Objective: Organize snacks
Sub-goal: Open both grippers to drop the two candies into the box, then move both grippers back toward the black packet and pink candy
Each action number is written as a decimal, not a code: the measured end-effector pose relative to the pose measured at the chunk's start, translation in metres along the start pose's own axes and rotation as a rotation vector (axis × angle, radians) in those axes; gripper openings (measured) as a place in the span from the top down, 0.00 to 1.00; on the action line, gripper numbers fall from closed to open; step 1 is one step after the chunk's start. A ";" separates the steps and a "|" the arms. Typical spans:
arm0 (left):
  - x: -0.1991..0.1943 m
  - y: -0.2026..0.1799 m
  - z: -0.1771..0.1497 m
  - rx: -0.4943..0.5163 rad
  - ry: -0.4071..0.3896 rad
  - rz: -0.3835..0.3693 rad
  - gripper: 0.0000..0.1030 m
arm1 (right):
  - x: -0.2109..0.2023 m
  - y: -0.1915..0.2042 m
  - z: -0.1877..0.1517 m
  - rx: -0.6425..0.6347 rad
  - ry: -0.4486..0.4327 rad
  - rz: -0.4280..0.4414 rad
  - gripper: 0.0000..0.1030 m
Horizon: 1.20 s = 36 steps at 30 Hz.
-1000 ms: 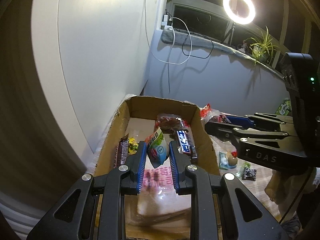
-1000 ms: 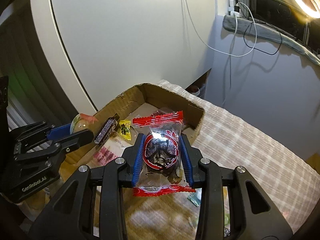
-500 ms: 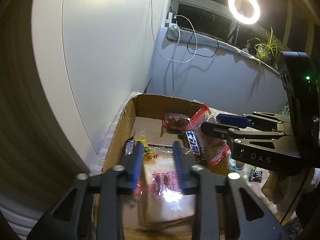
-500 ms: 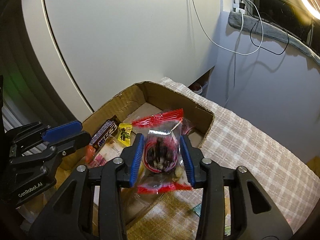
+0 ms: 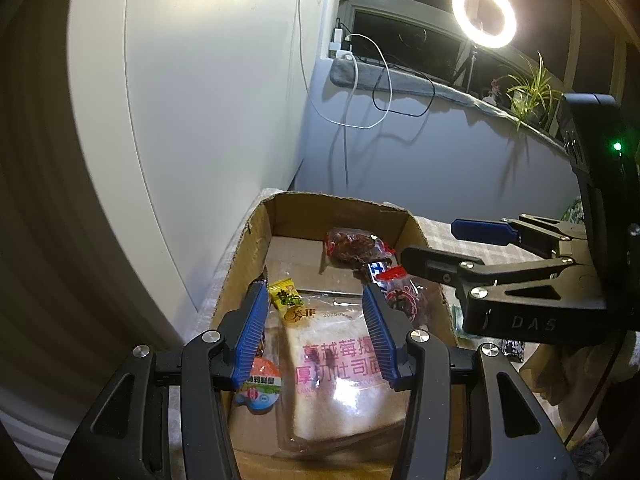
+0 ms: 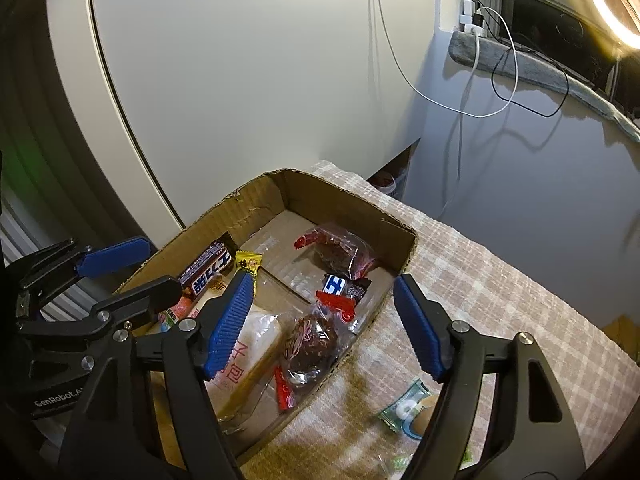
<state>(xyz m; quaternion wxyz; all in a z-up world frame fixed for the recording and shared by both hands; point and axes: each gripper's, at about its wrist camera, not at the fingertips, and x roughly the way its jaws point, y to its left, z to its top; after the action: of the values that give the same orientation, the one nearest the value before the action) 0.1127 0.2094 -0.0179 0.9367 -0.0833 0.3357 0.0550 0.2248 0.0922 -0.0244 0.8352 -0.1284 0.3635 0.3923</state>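
A shallow cardboard box [image 5: 256,240] [image 6: 404,240] holds several snacks. My left gripper [image 5: 316,324] is open and empty above a bagged toast loaf [image 5: 340,376]; a green-and-white snack pack [image 5: 260,384] lies under its left finger. My right gripper [image 6: 324,320] is open and empty over the box's right side. Below it lies a red-edged clear pack of dark fruit [image 6: 308,344] [image 5: 404,292]. A second such pack [image 6: 340,252] lies at the far end, beside a chocolate bar [image 6: 340,286]. Another bar [image 6: 208,272] and a yellow candy [image 6: 248,262] lie left.
The box stands on a checked cloth [image 6: 500,280] against a white wall panel. Small wrapped sweets [image 6: 404,412] lie on the cloth right of the box. A ring light [image 5: 484,14], cables and a plant [image 5: 532,88] are along the windowsill behind.
My left gripper opened and let the green-and-white pack fall into the box. My right gripper carried the red-edged fruit pack over the box, opened, and the pack now lies inside.
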 end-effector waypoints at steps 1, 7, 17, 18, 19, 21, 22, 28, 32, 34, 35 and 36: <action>-0.001 -0.001 0.000 0.002 0.000 0.000 0.53 | -0.002 -0.001 -0.001 0.006 -0.003 0.000 0.27; -0.007 -0.005 -0.001 -0.007 -0.005 -0.006 0.53 | -0.018 -0.002 -0.004 0.007 -0.049 -0.012 0.27; -0.023 -0.022 -0.005 0.011 -0.021 -0.025 0.53 | -0.053 -0.013 -0.016 0.051 -0.113 0.049 0.27; -0.025 -0.025 -0.005 0.015 -0.023 -0.031 0.53 | -0.056 -0.014 -0.018 0.052 -0.110 0.046 0.27; -0.027 -0.028 -0.006 0.022 -0.026 -0.039 0.53 | -0.062 -0.018 -0.021 0.058 -0.106 0.037 0.27; -0.030 -0.035 -0.007 0.031 -0.029 -0.051 0.53 | -0.071 -0.027 -0.029 0.072 -0.097 0.023 0.27; -0.031 -0.039 -0.007 0.034 -0.031 -0.059 0.53 | -0.079 -0.035 -0.036 0.089 -0.092 0.013 0.27; -0.040 -0.079 -0.009 0.077 -0.041 -0.116 0.53 | -0.126 -0.081 -0.074 0.181 -0.105 -0.075 0.27; -0.038 -0.114 -0.017 0.141 -0.024 -0.175 0.53 | -0.156 -0.107 -0.101 0.214 -0.120 -0.124 0.27; -0.034 -0.128 -0.021 0.165 -0.014 -0.200 0.53 | -0.166 -0.119 -0.114 0.226 -0.115 -0.144 0.27; -0.030 -0.135 -0.024 0.169 -0.005 -0.221 0.53 | -0.169 -0.125 -0.121 0.234 -0.109 -0.156 0.27; -0.024 -0.140 -0.027 0.169 0.009 -0.244 0.53 | -0.170 -0.131 -0.128 0.244 -0.099 -0.170 0.27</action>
<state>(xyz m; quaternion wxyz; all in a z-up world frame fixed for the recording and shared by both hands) 0.0991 0.0661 -0.0065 0.9385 -0.0444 0.3309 -0.0880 0.1853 -0.1542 -0.0031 0.8916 -0.0370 0.3548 0.2789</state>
